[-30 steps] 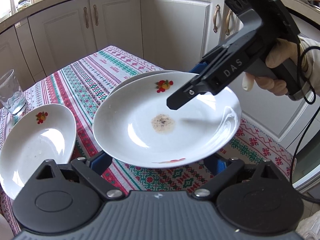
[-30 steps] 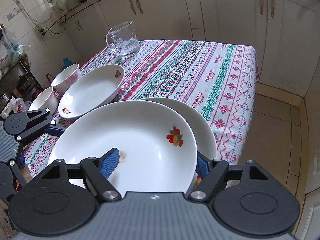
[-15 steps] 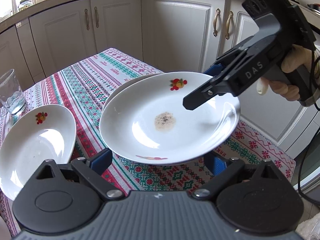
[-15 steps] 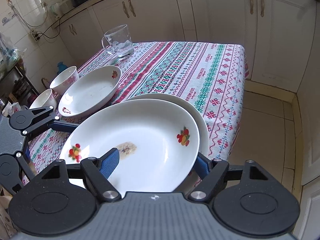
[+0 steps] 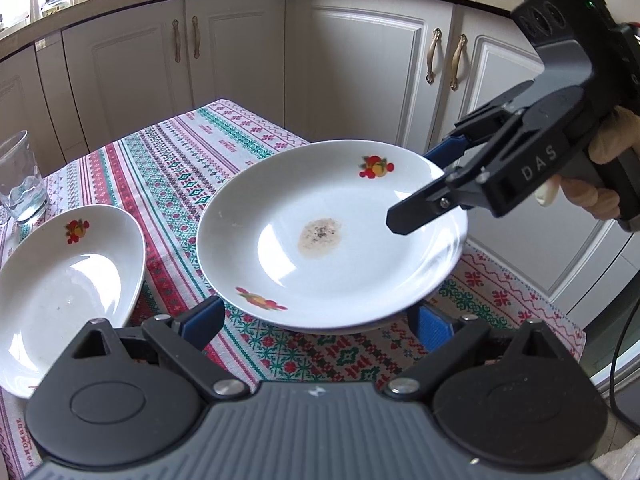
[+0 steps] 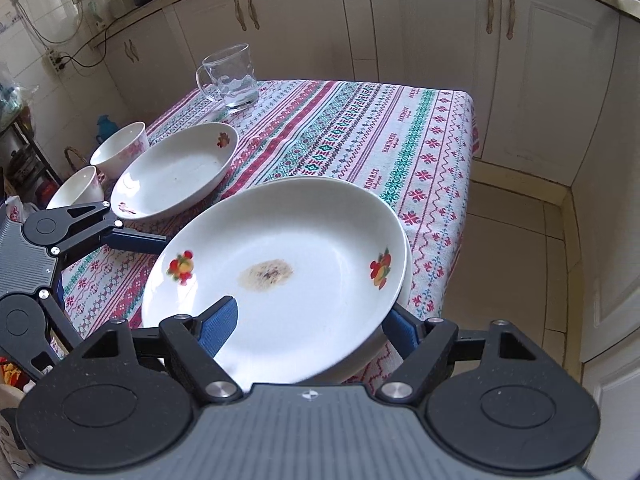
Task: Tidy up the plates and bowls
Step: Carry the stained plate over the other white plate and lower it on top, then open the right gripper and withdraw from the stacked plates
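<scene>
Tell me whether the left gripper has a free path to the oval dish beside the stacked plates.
Probably yes. The left gripper is open and holds nothing, and the oval dish lies uncovered on the tablecloth just to its left. Only the stained plate sits directly ahead, not between them.

Lower plate (image 6: 405, 280) almost fully hidden under the stained plate (image 5: 320, 240); only a thin rim sliver shows at centre right of the right wrist view. Right gripper (image 6: 312, 324) pads partly hidden by that plate's rim, so contact is unclear. Oval dish (image 5: 60, 292) is cut by the left frame edge. Glass mug (image 5: 20, 180) is cut off at far left. Nearer bowl (image 6: 76, 192) is partly hidden behind the left gripper (image 6: 136, 240).
</scene>
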### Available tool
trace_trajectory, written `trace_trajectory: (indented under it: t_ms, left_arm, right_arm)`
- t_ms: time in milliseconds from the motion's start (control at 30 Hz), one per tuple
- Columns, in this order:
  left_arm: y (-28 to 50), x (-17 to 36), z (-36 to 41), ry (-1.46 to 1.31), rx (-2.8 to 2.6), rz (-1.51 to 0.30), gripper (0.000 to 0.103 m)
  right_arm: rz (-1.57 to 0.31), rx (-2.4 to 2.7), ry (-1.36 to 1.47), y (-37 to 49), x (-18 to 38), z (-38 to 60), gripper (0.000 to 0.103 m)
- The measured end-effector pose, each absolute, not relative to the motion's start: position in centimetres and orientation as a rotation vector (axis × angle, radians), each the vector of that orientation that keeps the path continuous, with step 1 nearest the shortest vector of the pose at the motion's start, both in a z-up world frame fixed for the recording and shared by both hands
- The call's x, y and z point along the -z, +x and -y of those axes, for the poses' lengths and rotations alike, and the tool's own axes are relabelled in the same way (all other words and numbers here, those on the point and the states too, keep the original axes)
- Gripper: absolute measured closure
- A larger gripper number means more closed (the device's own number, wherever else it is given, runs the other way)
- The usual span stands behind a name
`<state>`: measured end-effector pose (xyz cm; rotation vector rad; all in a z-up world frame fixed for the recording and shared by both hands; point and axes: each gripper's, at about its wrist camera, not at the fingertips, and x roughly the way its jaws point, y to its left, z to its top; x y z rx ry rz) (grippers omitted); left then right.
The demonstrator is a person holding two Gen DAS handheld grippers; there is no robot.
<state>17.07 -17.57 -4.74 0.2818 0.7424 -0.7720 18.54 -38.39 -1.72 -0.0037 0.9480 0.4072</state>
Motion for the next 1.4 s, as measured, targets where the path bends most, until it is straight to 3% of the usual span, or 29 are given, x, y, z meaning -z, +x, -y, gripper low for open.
trace_trajectory:
  t_ms: [733,967,1400]
  left_arm:
    - [14.8,3.9,15.0,0.289,0.693,-0.675,0.005]
    - [13.6,3.0,13.3,0.280,0.636,-0.640,0.004]
    - [12.8,3.0,8.5,0.144,0.306,-0.617,0.001]
  right_arm:
    - [-0.977,-0.324,-0.137,16.6,2.7,36.0,0.011]
    - [-0.906,-0.332,-0.136,14.9,1.4,35.2,0.000]
    - [-0.754,-0.401,-0.141,9.1,-1.0,30.0,0.000]
